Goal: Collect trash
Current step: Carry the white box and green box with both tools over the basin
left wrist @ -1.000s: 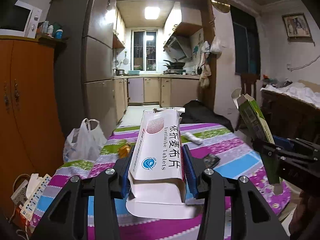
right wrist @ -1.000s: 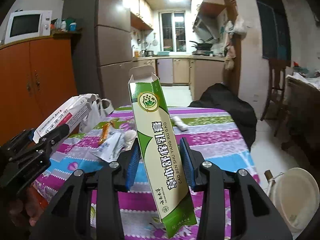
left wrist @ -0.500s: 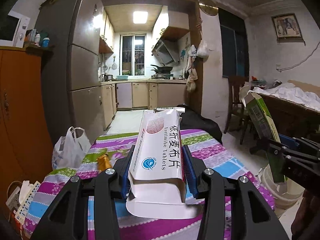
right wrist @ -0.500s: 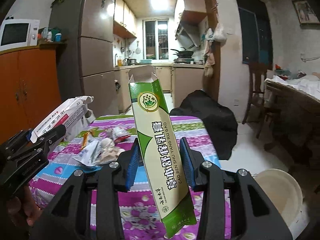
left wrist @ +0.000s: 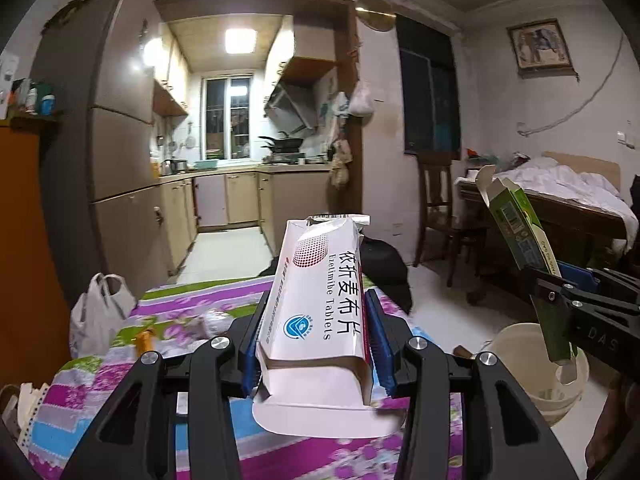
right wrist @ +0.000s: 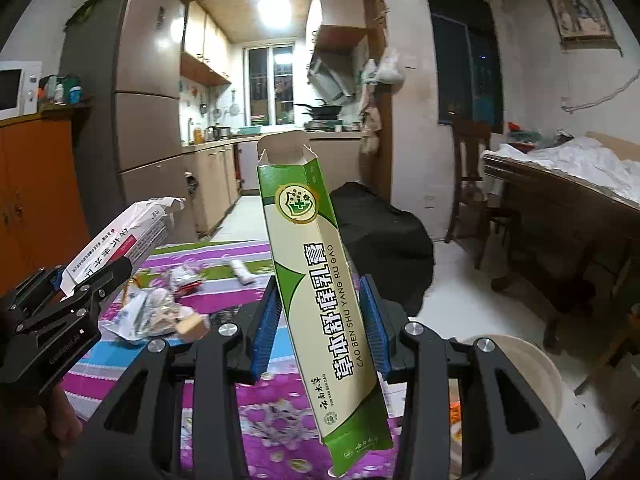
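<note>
White card, printed "Ezetimibe Tablets" beside red Chinese characters: that tablet box sits clamped between the blue pads of the left gripper over the striped tablecloth. Compared with a second ago, this view has swung right; the cream bucket on the floor now shows, with the right gripper above it.

From the right wrist, the right gripper grips a green toothpaste carton, top flap open, reading "CAO BEN SHU YANG RU GAO". The microwave has slid to the left edge and more of the bucket shows at lower right. Wrappers lie on the cloth beside the left gripper with its box.
</note>
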Demonstrator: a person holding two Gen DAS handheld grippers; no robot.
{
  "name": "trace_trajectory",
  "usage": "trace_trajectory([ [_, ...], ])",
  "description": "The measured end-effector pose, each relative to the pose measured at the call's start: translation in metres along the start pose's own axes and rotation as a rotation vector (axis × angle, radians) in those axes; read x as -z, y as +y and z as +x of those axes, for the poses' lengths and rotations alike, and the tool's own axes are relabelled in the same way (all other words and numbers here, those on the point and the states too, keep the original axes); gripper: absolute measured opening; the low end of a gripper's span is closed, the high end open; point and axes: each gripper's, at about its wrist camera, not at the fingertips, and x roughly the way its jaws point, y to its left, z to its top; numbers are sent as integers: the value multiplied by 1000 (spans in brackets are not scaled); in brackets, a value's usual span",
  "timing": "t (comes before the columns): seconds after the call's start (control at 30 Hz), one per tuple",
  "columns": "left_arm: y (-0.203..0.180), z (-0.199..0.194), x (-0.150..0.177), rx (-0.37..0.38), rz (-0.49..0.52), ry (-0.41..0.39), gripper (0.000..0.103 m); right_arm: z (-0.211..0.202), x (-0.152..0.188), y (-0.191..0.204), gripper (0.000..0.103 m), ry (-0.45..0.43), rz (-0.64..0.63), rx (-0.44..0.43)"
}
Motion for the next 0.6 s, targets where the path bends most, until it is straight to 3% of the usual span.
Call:
trace_trajectory([
  [0.3,-87,37,-7,146,60,39,46,2,7,-71,38,63,58,135],
  [0.6,-196,84,-5,316,125,138,46,14,28,-150,38,201,143,252],
])
